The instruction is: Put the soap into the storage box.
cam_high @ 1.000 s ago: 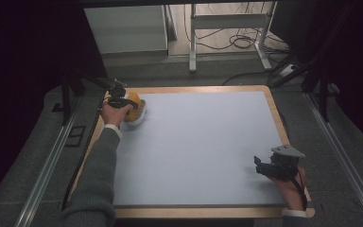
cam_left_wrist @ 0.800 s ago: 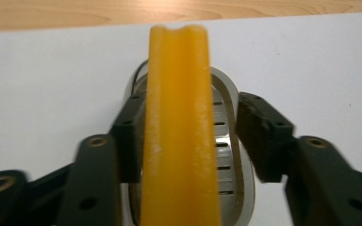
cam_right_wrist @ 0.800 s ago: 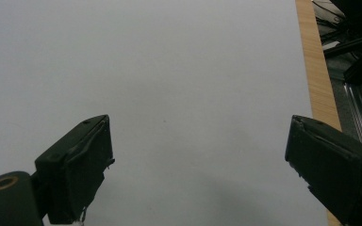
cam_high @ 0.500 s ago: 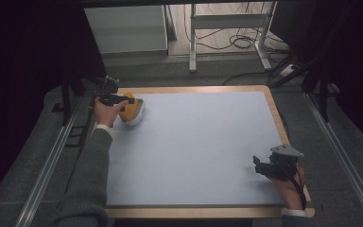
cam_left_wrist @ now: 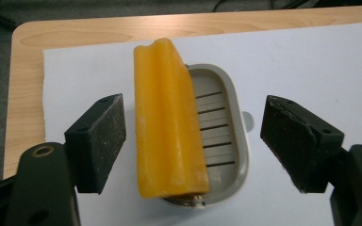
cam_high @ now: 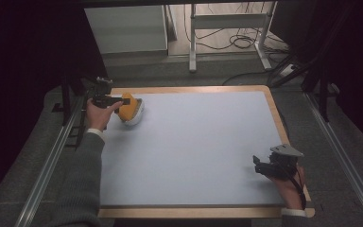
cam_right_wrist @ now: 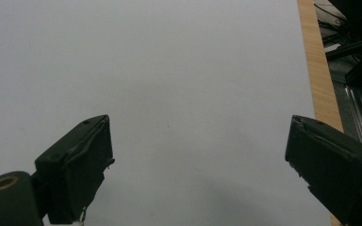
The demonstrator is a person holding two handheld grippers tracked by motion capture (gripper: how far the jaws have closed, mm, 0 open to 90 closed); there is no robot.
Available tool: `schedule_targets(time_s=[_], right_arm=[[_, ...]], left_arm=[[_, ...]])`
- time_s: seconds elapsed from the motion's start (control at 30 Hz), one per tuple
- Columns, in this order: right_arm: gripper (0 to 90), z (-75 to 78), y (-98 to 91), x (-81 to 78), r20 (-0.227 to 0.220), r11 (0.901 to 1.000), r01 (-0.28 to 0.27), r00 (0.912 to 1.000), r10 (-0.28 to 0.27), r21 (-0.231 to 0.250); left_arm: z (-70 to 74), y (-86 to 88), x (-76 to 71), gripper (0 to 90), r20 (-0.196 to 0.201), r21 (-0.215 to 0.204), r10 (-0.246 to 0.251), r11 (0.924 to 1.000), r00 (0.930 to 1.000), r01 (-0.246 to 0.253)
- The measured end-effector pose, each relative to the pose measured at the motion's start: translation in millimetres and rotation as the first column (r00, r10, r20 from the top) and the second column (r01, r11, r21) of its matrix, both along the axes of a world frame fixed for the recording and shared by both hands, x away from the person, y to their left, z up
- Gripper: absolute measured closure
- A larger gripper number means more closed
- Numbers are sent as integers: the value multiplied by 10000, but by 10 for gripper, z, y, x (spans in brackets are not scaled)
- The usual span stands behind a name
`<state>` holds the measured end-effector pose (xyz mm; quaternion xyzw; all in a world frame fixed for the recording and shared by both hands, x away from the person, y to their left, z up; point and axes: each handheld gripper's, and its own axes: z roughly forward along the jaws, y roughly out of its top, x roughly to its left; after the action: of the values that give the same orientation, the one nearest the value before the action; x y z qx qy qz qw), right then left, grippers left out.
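An orange bar of soap [cam_left_wrist: 167, 122] lies tilted on its long edge, leaning on the left rim of a grey slotted soap dish [cam_left_wrist: 224, 141]. The dish [cam_high: 136, 117] and soap [cam_high: 128, 108] sit at the far left corner of the white mat. My left gripper [cam_left_wrist: 195, 127] is open, its jaws apart on either side of the soap and dish without touching them. In the high view, the left gripper [cam_high: 119, 100] is just left of the soap. My right gripper [cam_right_wrist: 198, 141] is open with nothing between its jaws, and it rests low over the mat near the front right corner [cam_high: 257, 164].
The white mat [cam_high: 203, 142] covers a wooden-edged table [cam_high: 274, 104]. Metal rails [cam_high: 52, 161] run along both sides. Beyond the far edge are a white cabinet [cam_high: 125, 28], a metal frame and cables on the floor.
The left gripper has drawn back a little to the left, off the soap and dish. The right gripper has stayed in place.
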<state>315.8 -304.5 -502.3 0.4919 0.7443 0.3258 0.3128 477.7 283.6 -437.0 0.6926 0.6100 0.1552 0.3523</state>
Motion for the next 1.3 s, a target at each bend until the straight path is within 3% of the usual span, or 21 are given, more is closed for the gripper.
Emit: schedule_targets(time_s=[0.23,0.4,0.6,0.8,0.9,1.1,1.3], right_arm=[[82,0,16,9,13,10000,-52,10000,52,-51],[82,13,-23,5,81,10000,63,9999,-63,12],[82,26,-26,1,119,10000,73,9999,-73,5],[82,26,-19,9,95,10000,69,9999,-69,-7],[82,39,-10,14,136,10000,48,9999,-48,-1],[82,42,-5,2,150,10000,22,9999,-21,-34],[82,49,0,-12,152,10000,54,9999,-53,-53]], left_arm=[[11,91,-98,232,-6,-367,-175,9992,9998,175],[83,62,-301,230,395,-323,-509,9981,9979,522],[144,-40,-549,225,735,-223,-1157,9928,9906,1176],[101,-121,-762,221,904,-219,-1602,9864,9829,1627],[59,-178,-884,221,998,-292,-1870,9812,9773,1907],[-95,-326,-1120,222,992,-94,-2698,9623,9578,2720],[-306,-440,-1338,225,981,-281,-3206,9454,9421,3246]])
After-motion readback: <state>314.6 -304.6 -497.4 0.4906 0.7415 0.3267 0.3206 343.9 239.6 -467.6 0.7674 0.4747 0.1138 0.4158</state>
